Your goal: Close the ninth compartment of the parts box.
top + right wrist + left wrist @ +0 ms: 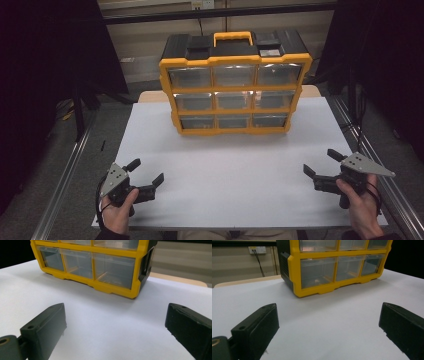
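My left gripper (146,172) sits near the near-left corner of the white table top (230,165) with its black jaws spread wide and nothing between them; in the left gripper view the two jaws frame only bare white surface. My right gripper (321,162) mirrors it near the near-right edge, jaws equally wide and empty, held in my right hand (361,200), as the left one is in my left hand (117,207). Both point inward and forward toward the yellow-framed plastic organiser cabinet (234,82) with a black top, a yellow carry handle (233,37) and nine clear drawers in three rows, which stands well apart from both grippers at the far middle of the table. The drawers all look pushed in; something small and pale seems to lie in the bottom-left drawer (318,272), though I cannot tell what. I judge this the opening step: nothing is touched yet. The next move calls for bringing one gripper forward to a drawer front and narrowing the jaws on its lip, perhaps with the other steadying the cabinet. I can read no brand, label or writing on it.
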### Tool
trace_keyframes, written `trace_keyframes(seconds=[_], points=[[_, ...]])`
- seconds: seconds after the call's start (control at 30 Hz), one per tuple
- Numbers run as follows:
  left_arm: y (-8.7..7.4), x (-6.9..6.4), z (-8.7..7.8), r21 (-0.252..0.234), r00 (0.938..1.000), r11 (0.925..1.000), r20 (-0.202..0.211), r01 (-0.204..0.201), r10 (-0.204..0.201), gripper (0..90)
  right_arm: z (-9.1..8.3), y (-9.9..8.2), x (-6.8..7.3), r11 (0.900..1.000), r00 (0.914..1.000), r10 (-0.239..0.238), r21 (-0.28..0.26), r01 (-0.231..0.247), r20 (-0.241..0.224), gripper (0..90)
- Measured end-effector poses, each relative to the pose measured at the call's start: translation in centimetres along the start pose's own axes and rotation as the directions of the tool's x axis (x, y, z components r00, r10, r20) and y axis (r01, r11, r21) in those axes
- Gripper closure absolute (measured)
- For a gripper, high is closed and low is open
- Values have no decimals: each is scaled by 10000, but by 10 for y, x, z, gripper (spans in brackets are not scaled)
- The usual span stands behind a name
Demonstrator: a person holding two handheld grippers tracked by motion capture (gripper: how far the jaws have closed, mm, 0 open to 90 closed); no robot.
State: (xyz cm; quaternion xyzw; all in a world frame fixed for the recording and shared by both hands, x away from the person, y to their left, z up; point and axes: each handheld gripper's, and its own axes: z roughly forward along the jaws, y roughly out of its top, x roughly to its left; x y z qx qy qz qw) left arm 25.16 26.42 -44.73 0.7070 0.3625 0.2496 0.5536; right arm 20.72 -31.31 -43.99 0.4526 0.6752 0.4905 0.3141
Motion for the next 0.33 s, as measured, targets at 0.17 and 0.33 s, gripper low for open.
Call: trace_keyframes(seconds=[0.17, 0.33], points=[[-1, 3, -4, -34, 9998, 9999, -176, 110, -111, 25, -5, -3, -1, 9999, 9999, 139, 38, -139, 87, 31], [-1, 3, -2, 27, 9998, 10000, -173, 72, -72, 25, -5, -4, -1, 9999, 9999, 129, -38, -129, 62, 30]])
